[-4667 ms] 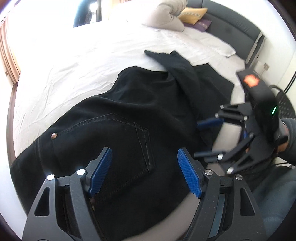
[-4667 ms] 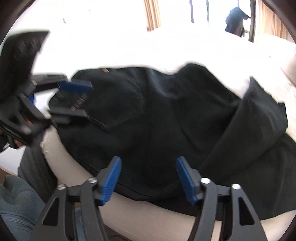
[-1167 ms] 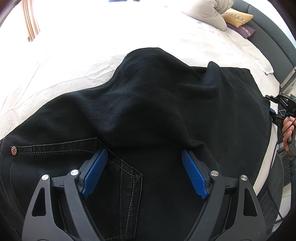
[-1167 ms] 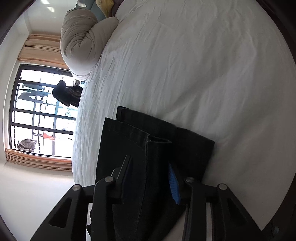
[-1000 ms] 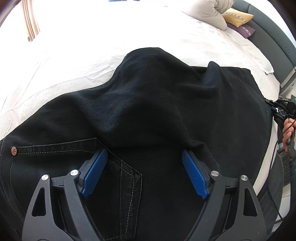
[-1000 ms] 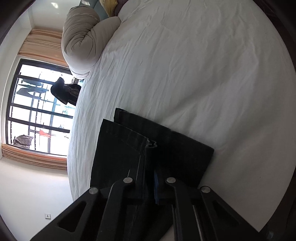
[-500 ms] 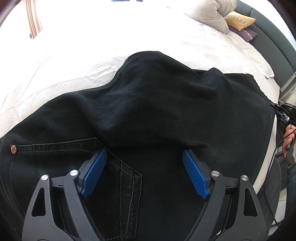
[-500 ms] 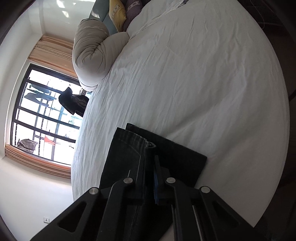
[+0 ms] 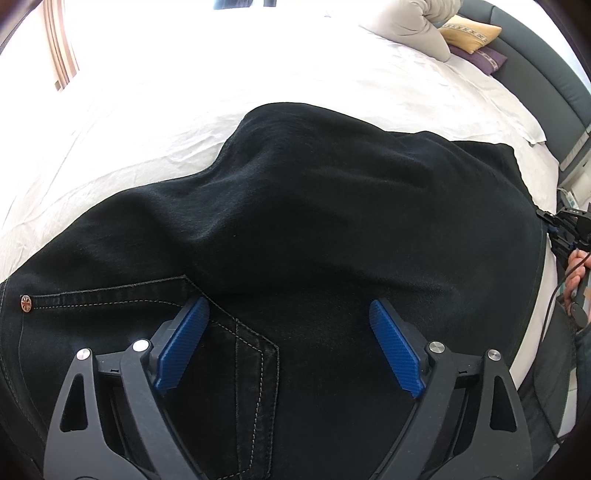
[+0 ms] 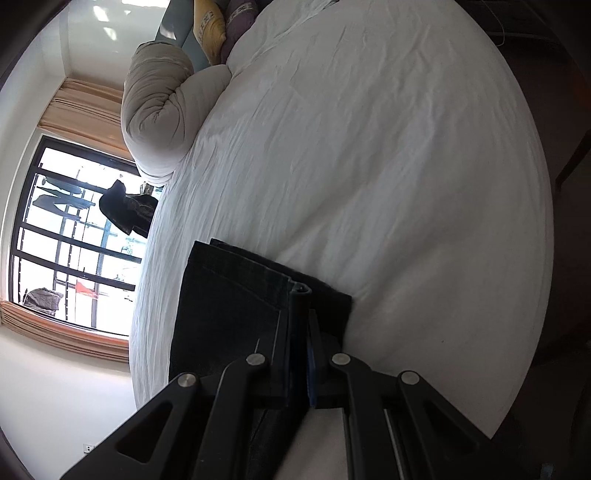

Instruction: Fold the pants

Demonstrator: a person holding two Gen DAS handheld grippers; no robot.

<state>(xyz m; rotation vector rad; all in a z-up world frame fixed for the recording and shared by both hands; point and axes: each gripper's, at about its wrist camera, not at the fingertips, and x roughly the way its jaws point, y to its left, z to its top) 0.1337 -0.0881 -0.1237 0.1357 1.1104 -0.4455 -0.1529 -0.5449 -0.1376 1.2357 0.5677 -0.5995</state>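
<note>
Black denim pants (image 9: 314,221) lie spread on the white bed, back pocket and a copper rivet (image 9: 26,303) at the near left. My left gripper (image 9: 288,332) is open and hovers over the pocket area, holding nothing. My right gripper (image 10: 299,354) is shut on the stacked leg hems of the pants (image 10: 251,295) and holds them just above the sheet. It also shows at the far right edge of the left wrist view (image 9: 565,229), at the leg end.
The white bed sheet (image 10: 369,147) stretches beyond the hems. A rolled beige duvet (image 10: 162,110) and yellow and purple pillows (image 9: 469,33) lie by the dark headboard (image 9: 546,74). A window (image 10: 74,229) with curtains is on one side.
My right gripper closed on the leg hems and pulled them outward and up a little, drawing the pants flatter. My left gripper stayed open over the pocket.
</note>
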